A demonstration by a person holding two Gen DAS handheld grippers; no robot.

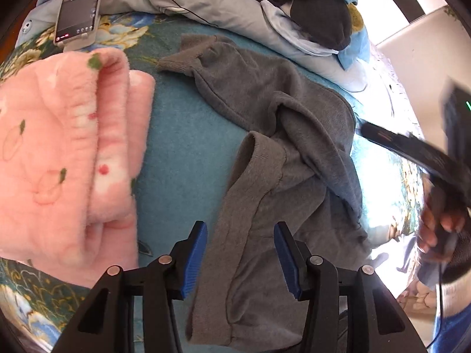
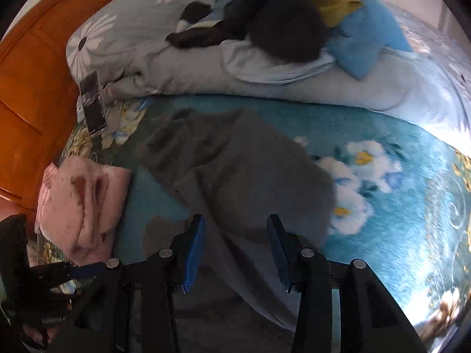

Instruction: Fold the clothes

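Observation:
A grey sweatshirt (image 1: 279,123) lies crumpled on the teal flowered bedspread (image 1: 176,135), one ribbed cuff pointing toward the far left. A folded pink fleece garment (image 1: 59,147) sits to its left. My left gripper (image 1: 240,228) hovers open above the sweatshirt's near part, and the blue pads (image 1: 194,259) hold nothing. The right gripper (image 1: 412,150) shows as a blurred dark shape at the right edge, held by a hand (image 1: 435,229). In the right wrist view my right gripper (image 2: 235,219) stands open over the grey sweatshirt (image 2: 235,170), nothing gripped, with the pink garment (image 2: 79,200) at left.
A phone (image 1: 79,6) on a stand sits at the far left of the bed. A grey-blue duvet (image 2: 265,70) heaped with black, blue and yellow clothes (image 2: 282,29) runs along the far side. A wooden headboard (image 2: 29,88) bounds the left.

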